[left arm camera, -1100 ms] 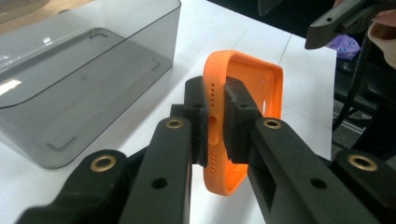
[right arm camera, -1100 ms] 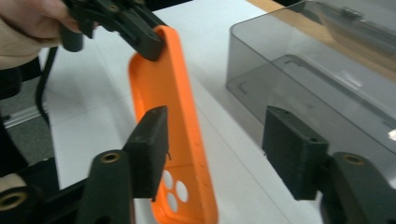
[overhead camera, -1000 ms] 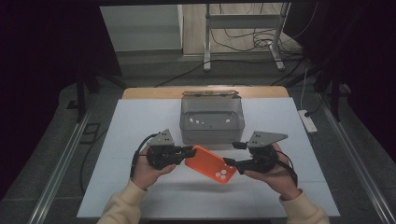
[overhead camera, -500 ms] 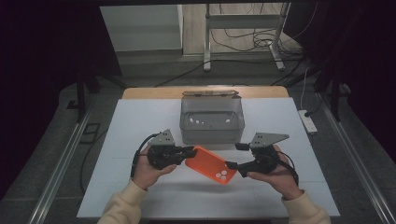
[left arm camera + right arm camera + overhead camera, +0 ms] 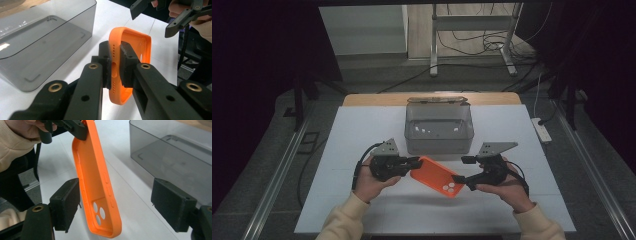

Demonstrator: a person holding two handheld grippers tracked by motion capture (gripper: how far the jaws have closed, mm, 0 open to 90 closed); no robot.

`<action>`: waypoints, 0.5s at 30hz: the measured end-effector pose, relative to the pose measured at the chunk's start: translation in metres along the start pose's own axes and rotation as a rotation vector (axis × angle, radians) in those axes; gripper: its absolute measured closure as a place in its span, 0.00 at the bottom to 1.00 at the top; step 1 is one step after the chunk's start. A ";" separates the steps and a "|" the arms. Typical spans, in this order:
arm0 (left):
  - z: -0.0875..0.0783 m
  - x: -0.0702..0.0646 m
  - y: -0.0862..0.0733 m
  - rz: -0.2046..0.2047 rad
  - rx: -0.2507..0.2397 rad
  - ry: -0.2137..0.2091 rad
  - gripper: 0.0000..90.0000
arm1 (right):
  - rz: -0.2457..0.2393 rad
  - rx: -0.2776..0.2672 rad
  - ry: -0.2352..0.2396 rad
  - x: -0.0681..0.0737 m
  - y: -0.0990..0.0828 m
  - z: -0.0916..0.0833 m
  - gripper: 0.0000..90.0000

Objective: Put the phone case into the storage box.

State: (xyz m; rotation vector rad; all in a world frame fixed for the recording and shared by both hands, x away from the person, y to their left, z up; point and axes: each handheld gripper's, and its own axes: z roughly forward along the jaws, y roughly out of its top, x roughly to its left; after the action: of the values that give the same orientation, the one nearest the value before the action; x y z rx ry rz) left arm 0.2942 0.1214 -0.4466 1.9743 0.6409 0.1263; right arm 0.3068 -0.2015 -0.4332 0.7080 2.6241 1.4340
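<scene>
An orange phone case [image 5: 437,176] hangs just above the white table, in front of a grey see-through box [image 5: 439,129]. My left gripper [image 5: 414,162] is shut on its plain end; in the left gripper view the pads [image 5: 106,60] pinch that rim of the case [image 5: 135,45]. My right gripper [image 5: 461,170] stands open around the camera-hole end. Its jaws have just been opening. In the right gripper view the case [image 5: 97,182] hangs between the wide jaws, close beside the left pad [image 5: 66,202] and far from the other.
The box [image 5: 37,45] holds nothing and stands at the table's far middle. A wooden strip [image 5: 362,99] runs behind it. A white power strip [image 5: 542,131] lies off the table's right edge. Metal rails flank both sides.
The right gripper's jaws have spread wider and come off the case's camera end. The left gripper and the case have stayed put.
</scene>
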 end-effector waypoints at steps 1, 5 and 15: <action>0.000 0.000 0.000 -0.001 0.000 0.000 0.91 | -0.002 0.007 0.000 0.000 0.000 0.000 0.26; 0.000 -0.001 0.000 0.000 0.000 -0.001 0.91 | -0.006 0.019 0.012 0.002 0.001 0.006 0.27; 0.002 -0.001 0.000 0.005 0.006 -0.003 0.91 | 0.026 0.048 0.060 0.000 0.005 0.020 0.33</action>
State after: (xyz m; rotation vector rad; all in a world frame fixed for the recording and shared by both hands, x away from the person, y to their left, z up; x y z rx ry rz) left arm 0.2940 0.1197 -0.4472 1.9820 0.6356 0.1243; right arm 0.3144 -0.1835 -0.4401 0.7173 2.7130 1.4249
